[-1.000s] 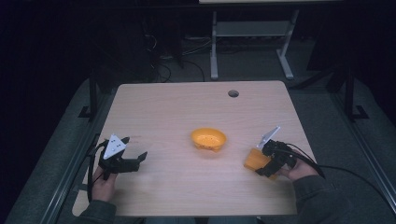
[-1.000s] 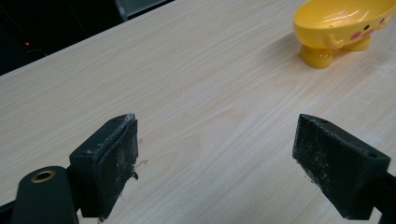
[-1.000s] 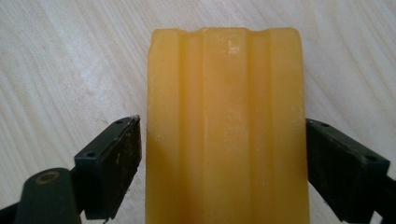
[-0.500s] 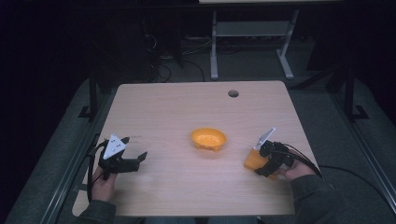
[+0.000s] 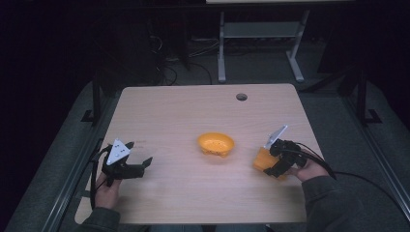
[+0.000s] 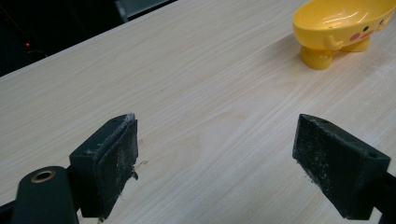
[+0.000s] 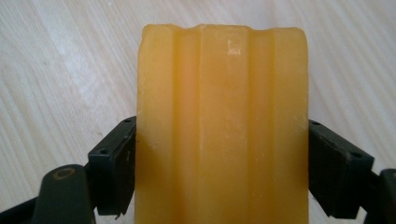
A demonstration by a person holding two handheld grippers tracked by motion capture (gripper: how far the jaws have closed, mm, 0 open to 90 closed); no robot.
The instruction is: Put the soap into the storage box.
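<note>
Light wood-grain rectangular table [image 5: 183,121], round cable hole [image 5: 241,96] near its far edge. Yellow footed plastic dish with a cartoon face [image 5: 216,143] sits mid-table, between my two hands, well apart from both. My right gripper [image 5: 270,162] near the right edge: jaws pinched on both sides of a ridged yellow-orange soap-like block [image 7: 222,126]; can't tell if the block rests on the tabletop. My left gripper [image 5: 142,163] at the front-left: jaws spread wide, nothing between them but bare wood.
</note>
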